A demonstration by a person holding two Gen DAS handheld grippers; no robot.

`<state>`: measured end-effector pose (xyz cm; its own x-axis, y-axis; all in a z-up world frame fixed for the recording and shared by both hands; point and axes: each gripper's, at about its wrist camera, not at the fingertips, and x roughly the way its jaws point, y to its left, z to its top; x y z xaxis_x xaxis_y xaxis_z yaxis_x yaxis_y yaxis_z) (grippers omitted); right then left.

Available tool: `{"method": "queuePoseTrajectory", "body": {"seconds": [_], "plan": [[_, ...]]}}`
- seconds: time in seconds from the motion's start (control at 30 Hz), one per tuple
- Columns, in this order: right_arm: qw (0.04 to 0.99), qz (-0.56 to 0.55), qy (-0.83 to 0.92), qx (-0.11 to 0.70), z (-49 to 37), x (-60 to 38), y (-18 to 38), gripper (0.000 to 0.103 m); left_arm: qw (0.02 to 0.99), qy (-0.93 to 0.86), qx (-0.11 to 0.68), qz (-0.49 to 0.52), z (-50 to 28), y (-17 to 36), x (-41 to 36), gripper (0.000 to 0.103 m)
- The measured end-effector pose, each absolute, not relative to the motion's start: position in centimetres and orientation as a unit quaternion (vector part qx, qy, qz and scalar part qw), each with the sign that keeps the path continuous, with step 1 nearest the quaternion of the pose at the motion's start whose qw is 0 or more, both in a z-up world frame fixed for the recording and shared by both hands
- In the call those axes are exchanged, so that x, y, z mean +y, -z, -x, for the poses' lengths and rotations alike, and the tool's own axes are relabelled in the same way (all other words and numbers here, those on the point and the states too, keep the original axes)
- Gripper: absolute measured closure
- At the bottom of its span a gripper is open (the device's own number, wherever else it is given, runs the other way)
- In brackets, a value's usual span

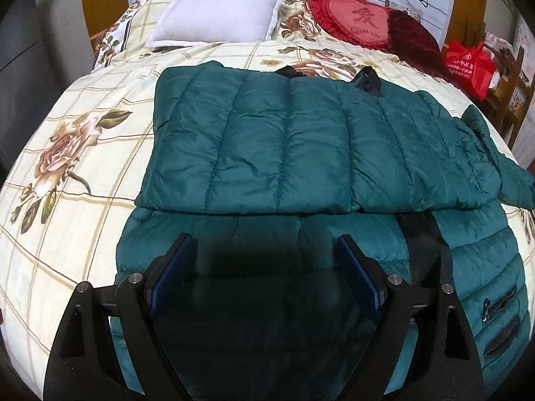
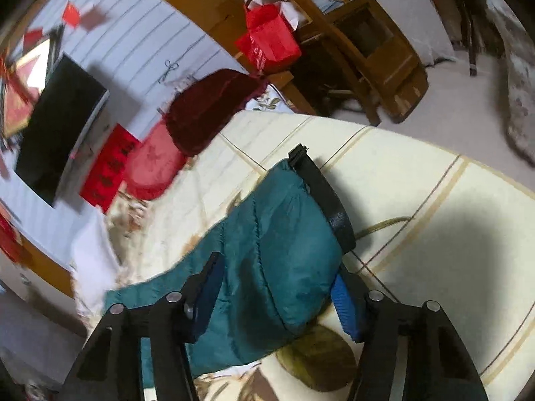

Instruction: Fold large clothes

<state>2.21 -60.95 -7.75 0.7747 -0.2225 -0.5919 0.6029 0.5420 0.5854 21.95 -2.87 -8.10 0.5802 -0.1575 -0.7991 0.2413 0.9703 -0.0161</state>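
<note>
A dark green quilted puffer jacket (image 1: pixel 301 140) lies across the floral bed cover (image 1: pixel 67 173), its far part folded over toward me, with a black zip strip (image 1: pixel 428 250) at the right. My left gripper (image 1: pixel 265 250) is open just above the jacket's near part, holding nothing. In the right wrist view a green sleeve (image 2: pixel 277 260) with a black cuff (image 2: pixel 324 193) lies between the wide-open fingers of my right gripper (image 2: pixel 277 287). The fingers do not pinch it. This view is blurred.
A white pillow (image 1: pixel 220 10), a red heart cushion (image 1: pixel 357 20) and a maroon cushion (image 1: pixel 414 40) sit at the head of the bed. A red bag (image 2: pixel 271 36) and wooden furniture (image 2: pixel 367 40) stand beside the bed. A dark screen (image 2: pixel 57 123) hangs on the wall.
</note>
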Motion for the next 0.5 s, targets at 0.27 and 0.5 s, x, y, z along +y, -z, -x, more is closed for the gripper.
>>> {"method": "queuePoseTrajectory", "body": {"seconds": [0.27,0.5], "plan": [[0.866,-0.305,0.308,0.248,-3.1,-56.9,3.9,0.087,0.889,0.101,0.446,-0.038,-22.2,7.9,-2.2,0.017],[0.935,-0.188,0.229,0.196,-5.9,-43.6,-5.6,0.090,0.890,0.077,0.448,-0.029,-22.8,7.6,-1.0,0.017]]}}
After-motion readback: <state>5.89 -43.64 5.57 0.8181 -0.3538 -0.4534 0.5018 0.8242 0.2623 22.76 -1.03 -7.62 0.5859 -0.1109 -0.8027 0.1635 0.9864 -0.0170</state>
